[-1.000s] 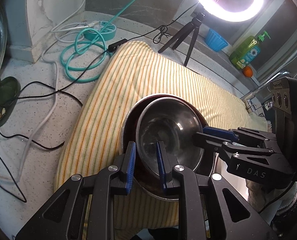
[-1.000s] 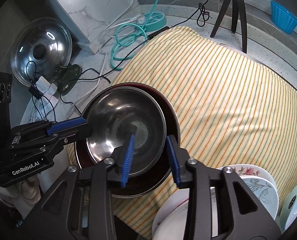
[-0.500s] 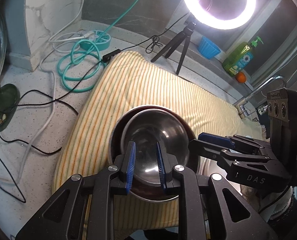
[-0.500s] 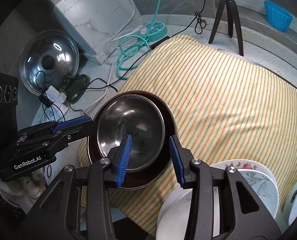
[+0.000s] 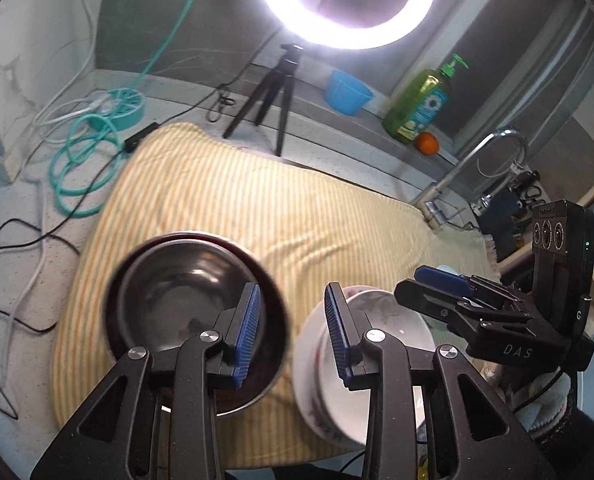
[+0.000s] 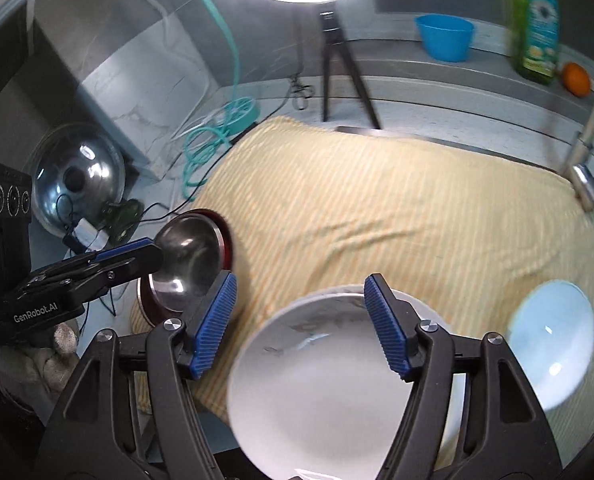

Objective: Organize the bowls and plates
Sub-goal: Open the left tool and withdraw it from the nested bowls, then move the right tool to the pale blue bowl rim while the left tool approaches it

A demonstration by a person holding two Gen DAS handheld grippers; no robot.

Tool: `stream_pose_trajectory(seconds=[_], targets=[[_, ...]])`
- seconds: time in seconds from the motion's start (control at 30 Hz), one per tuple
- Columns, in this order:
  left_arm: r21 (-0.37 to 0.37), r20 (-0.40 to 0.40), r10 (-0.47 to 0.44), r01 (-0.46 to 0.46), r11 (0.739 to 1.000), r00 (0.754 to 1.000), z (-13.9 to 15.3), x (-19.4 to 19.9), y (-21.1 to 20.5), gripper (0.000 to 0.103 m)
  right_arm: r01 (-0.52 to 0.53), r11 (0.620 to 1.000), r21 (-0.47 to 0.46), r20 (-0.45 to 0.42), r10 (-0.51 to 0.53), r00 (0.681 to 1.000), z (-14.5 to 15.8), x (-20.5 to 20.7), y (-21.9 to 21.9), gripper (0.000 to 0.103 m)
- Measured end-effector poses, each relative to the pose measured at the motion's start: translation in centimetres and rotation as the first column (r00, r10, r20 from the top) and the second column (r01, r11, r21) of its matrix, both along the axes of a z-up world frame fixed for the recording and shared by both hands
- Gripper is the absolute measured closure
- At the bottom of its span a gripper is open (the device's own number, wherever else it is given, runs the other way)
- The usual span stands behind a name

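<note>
Both grippers tilt steeply down over the striped cloth (image 5: pixel 281 216): the left gripper (image 5: pixel 293 328) hangs at lower centre of its view, jaws opening with nothing between them, the steel bowl (image 5: pixel 185 300) nested in a dark red bowl (image 6: pixel 225 232) just left and the white plates (image 5: pixel 393 328) just right. The right gripper (image 6: pixel 301 328), jaws opening and empty, hovers above the white plates at lower centre of its view, a pale blue bowl (image 6: pixel 553 344) at lower right. The cloth's middle and upper part lies bare up to the tripod (image 5: pixel 273 92).

A speckled worktop (image 5: pixel 37 364) carries a yellow striped towel (image 5: pixel 257 208), coiled teal cable (image 5: pixel 85 160), black tripod (image 5: pixel 273 92) and metal lid (image 6: pixel 77 176); stacked steel bowls (image 5: pixel 185 292) and white dishes (image 6: pixel 317 392) rest on the towel.
</note>
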State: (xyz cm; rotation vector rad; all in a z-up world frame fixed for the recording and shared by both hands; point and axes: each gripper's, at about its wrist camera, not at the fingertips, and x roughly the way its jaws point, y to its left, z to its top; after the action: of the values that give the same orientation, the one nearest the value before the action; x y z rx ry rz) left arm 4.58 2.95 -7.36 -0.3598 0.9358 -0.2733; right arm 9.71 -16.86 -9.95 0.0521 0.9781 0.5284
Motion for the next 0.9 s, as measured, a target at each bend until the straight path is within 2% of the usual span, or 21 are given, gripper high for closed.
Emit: stream_pose_trajectory(seconds=[0.23,0.53,0.73,0.9], targets=[[-0.021,-0.002,-0.091,0.090,0.996,0.996,-0.4,1.1,-4.7,0.071,0.151,0.988,-0.019,0.009,-0.151,0.989,0.1,0.0,-7.2,0.033],[-0.036,-0.006,-0.212,0.211,0.977,0.977,-1.1,2.6,-11.3,0.071,0.326,0.945,-0.033,-0.011,-0.326,0.945,-0.8,-0.5,-15.7,0.033],[-0.052,-0.025,-0.286,0.284,0.957,0.958,-2.2,3.6,-15.6,0.071,0.378,0.924,-0.052,-0.029,-0.380,0.925,-2.2,-0.4,-19.5,0.033],[-0.059,-0.046,-0.345,0.342,0.938,0.938,-3.2,4.7,-19.1,0.071,0.403,0.915,-0.027,-0.084,-0.404,0.911,-3.9,-0.1,-21.7,0.033]])
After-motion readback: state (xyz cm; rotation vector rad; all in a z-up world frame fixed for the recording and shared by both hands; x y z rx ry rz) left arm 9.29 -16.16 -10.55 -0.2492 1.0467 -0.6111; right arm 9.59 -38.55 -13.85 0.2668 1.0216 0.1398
